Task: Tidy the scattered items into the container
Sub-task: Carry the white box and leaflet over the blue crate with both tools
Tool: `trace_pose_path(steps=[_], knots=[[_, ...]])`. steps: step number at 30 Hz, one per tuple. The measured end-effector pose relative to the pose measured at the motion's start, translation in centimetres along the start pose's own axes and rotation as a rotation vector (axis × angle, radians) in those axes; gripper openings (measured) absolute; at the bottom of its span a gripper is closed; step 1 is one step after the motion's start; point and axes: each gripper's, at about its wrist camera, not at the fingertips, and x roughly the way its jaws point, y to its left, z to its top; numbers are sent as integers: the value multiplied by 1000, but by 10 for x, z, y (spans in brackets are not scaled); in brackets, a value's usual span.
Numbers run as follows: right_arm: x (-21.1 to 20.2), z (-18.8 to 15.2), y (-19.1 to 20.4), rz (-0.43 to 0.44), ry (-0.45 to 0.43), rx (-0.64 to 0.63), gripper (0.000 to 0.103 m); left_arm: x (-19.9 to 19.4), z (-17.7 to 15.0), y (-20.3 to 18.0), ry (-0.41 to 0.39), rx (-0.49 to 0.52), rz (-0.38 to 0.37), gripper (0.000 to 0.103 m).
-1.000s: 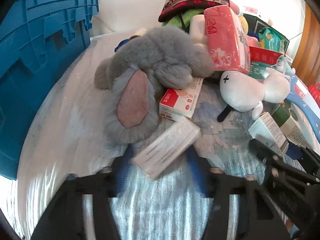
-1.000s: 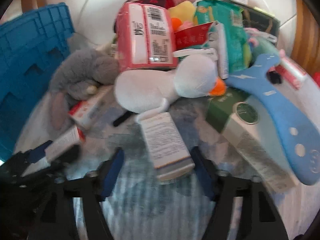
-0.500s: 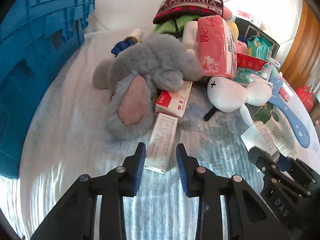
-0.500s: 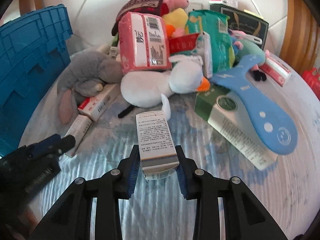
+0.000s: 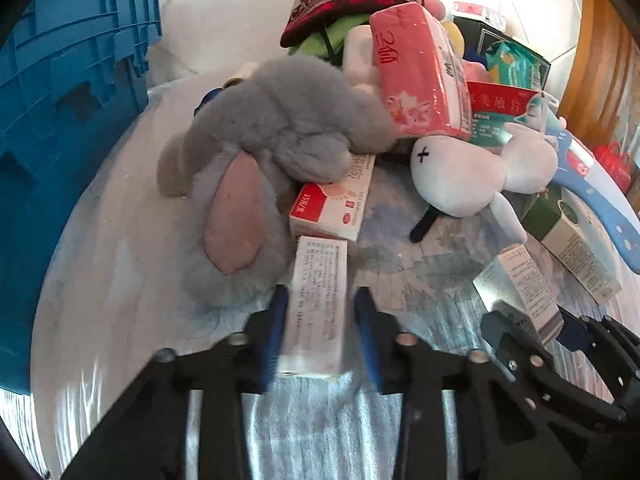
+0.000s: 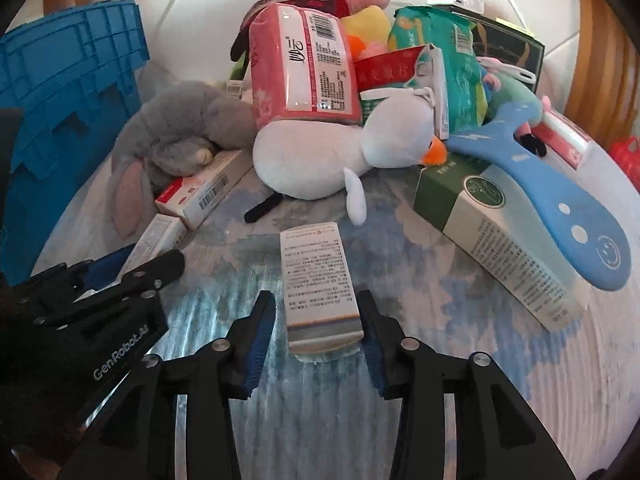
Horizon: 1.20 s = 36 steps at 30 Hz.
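A long white medicine box [image 5: 317, 304] lies on the table between the fingers of my left gripper [image 5: 320, 300]. The jaws are open around it, with small gaps on both sides. A second white box with a grey end [image 6: 320, 292] lies between the fingers of my right gripper [image 6: 316, 304], which is open with clear gaps on both sides. The blue crate [image 5: 60, 128] stands at the left; it also shows in the right wrist view [image 6: 68, 108]. The left gripper body [image 6: 88, 312] shows at the lower left of the right wrist view.
A pile sits beyond both grippers: grey plush rabbit [image 5: 260, 160], red-and-white box [image 5: 332, 208], white plush duck [image 6: 340, 152], pink tissue pack [image 6: 308, 68], green-and-white carton [image 6: 500, 232], blue plastic paddle [image 6: 560, 208]. A wooden frame [image 6: 600, 60] borders the right.
Both grippers have opened wider around their boxes since half a second ago. The right box now lies loose between the fingers; both grippers sit slightly lower and closer to the pile.
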Motion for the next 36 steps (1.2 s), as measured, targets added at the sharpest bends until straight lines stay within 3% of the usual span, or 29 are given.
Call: trace_pose_path(steps=[7,17,29,36], knots=[[-28,8,6,11,-25,23,31,-20,-8,1,-17,7,-5,26],[-122,48,35,-3,-183,-15,31,-115,29,12,-180,12,13,26],[-235,108,64,164,-387,-165,31,-262,78,30,-430,-88,130,26],[-275,143,114,268,-466,-240,31,-318,97,70,-502,-144,245,26]])
